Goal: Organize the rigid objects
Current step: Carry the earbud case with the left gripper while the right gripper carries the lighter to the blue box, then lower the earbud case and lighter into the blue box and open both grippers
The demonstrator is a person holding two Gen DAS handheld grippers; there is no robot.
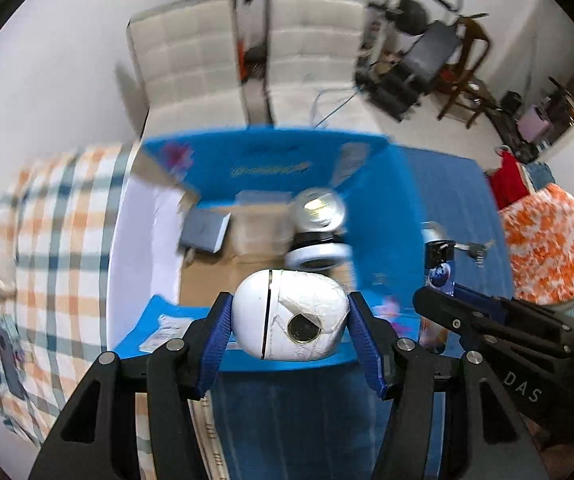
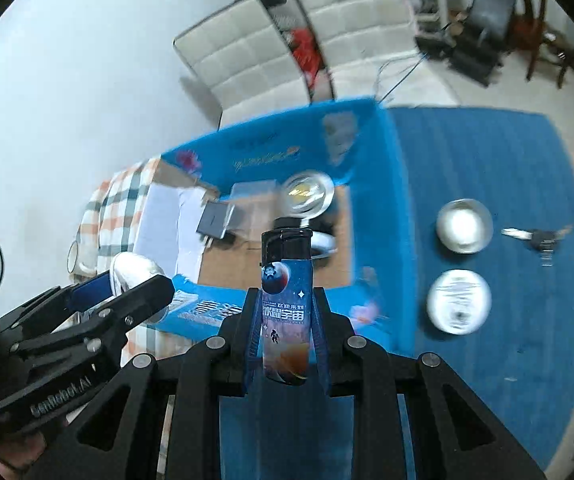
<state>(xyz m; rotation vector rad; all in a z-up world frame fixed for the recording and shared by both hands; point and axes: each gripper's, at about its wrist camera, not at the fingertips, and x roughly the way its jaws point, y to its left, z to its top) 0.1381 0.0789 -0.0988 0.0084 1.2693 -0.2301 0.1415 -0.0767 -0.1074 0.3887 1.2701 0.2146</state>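
Observation:
My left gripper [image 1: 290, 314] is shut on a white egg-shaped case [image 1: 290, 314] with a dark round spot, held above the near wall of the blue cardboard box [image 1: 279, 152]. My right gripper [image 2: 286, 320] is shut on a blue lighter [image 2: 286, 312] with a black cap and space print, upright, over the box's near edge [image 2: 211, 304]. In the left wrist view the right gripper [image 1: 439, 296] enters from the right with the lighter [image 1: 441, 268]. Inside the box lie a grey book [image 1: 203, 230], a shiny bowl [image 1: 319, 208] and a black-and-white ring [image 1: 317, 254].
On the blue cloth [image 2: 487, 152] to the right of the box sit a metal bowl [image 2: 464, 226], a round white tin [image 2: 458, 302] and keys [image 2: 539, 238]. A checked cloth [image 1: 55, 240] lies left of the box. White chairs [image 1: 247, 52] stand behind.

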